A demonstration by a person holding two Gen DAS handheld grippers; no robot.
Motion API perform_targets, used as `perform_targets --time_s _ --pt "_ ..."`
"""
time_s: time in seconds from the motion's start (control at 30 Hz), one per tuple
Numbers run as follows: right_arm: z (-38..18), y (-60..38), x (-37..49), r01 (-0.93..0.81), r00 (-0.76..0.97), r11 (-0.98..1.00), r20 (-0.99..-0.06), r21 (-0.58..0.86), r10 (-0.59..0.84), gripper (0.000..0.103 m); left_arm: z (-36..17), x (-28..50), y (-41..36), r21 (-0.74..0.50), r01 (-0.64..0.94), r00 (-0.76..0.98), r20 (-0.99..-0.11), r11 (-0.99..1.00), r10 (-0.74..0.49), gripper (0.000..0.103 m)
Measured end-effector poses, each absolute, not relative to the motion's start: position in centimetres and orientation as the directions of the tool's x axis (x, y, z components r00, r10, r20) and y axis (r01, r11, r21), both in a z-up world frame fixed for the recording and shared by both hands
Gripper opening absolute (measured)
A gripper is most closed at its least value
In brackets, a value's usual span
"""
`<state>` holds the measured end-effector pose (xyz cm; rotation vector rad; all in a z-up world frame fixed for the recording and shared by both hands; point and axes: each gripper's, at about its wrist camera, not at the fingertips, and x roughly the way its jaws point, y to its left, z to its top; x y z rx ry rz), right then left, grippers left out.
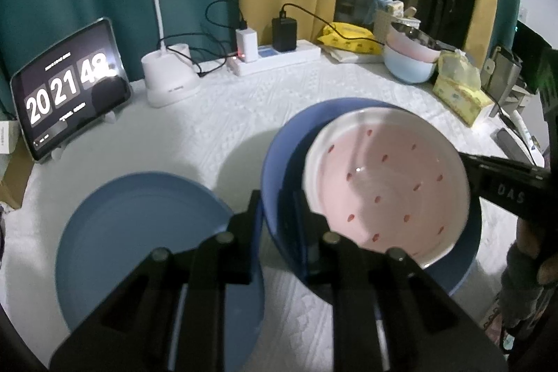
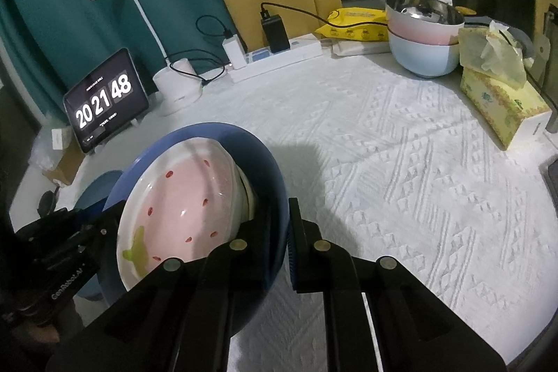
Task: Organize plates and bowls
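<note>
A blue bowl point(image 1: 279, 145) is held tilted above the white cloth, with a pink strawberry-print plate point(image 1: 383, 183) lying inside it. My left gripper point(image 1: 275, 215) is shut on the bowl's near rim. My right gripper point(image 2: 277, 225) is shut on the opposite rim of the blue bowl point(image 2: 258, 156); the pink plate point(image 2: 178, 201) leans inside. The right gripper shows in the left wrist view point(image 1: 505, 187). A blue plate point(image 1: 139, 239) lies flat on the cloth at the left. Stacked pink and light-blue bowls point(image 2: 422, 40) stand at the back right.
A tablet clock point(image 1: 69, 89), a white desk lamp point(image 1: 167, 79) and a power strip with chargers point(image 1: 275, 54) line the back. A tissue box point(image 2: 502, 100) and yellow packets point(image 2: 355, 23) sit at the right. The table carries a white textured cloth point(image 2: 418, 180).
</note>
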<state>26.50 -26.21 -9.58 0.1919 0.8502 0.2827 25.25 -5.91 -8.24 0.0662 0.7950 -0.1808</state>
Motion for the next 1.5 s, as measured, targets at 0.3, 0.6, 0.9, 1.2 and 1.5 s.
perform_targets --time_s 0.3,0.6,0.9,1.2,1.5 --pt "-9.2 -26.3 25.9 -0.157 0.629 0.949 -0.713 0.272 0.309 0.01 -8.1 24.9 -6.1 -0.022 0.197 0.681 -0.716 0.98 -0.153 0.016" --pt "-8.8 -27.2 25.2 -0.135 0.643 0.953 -0.708 0.271 0.292 0.01 -7.8 24.6 -6.9 -0.031 0.213 0.672 -0.721 0.977 -0.169 0.016" --pt "-7.9 -27.5 24.7 -0.137 0.658 0.954 -0.696 0.265 0.288 0.01 -7.0 24.2 -7.0 -0.038 0.217 0.683 -0.708 0.975 -0.18 0.016" --pt "-6.8 -27.4 24.3 -0.144 0.674 0.955 -0.682 0.258 0.286 0.01 -6.2 24.0 -6.8 -0.042 0.216 0.697 -0.693 0.975 -0.184 0.016" --pt "-5.5 -26.6 24.1 -0.159 0.69 0.955 -0.664 0.25 0.289 0.01 -5.1 23.7 -5.9 -0.048 0.207 0.716 -0.673 0.977 -0.185 0.016"
